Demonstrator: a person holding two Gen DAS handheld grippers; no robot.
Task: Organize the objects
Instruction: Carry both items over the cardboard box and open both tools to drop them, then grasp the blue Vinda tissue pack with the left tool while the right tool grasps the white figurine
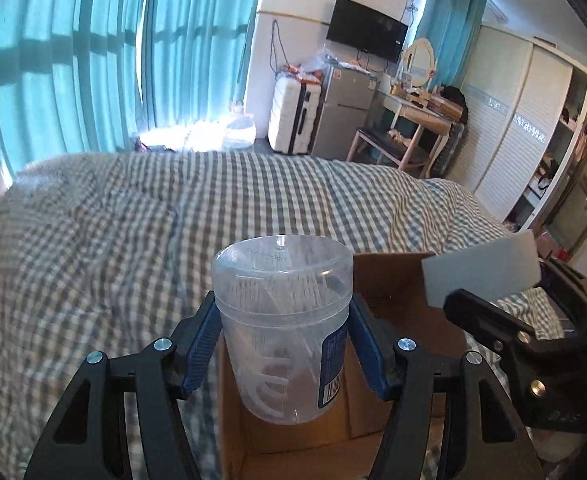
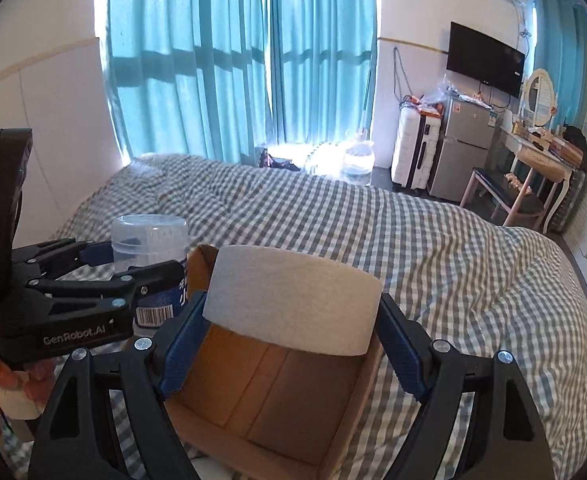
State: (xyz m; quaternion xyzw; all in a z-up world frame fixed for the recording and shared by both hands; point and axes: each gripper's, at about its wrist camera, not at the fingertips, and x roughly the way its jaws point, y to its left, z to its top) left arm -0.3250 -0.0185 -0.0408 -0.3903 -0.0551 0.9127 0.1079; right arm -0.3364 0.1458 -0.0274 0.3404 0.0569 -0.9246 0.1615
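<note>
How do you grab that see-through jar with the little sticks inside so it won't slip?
Grab the clear jar around its round side wall, just under the lid seam, with one pad on each side. That is how the left gripper holds it now, upright over the cardboard box. The wall there is straight and smooth, so the pads sit flat; the domed lid would likely slip.

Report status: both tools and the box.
Left tool clamps clear jar. Right tool clamps paper roll. Both above open cardboard box. Nothing blocking.
</note>
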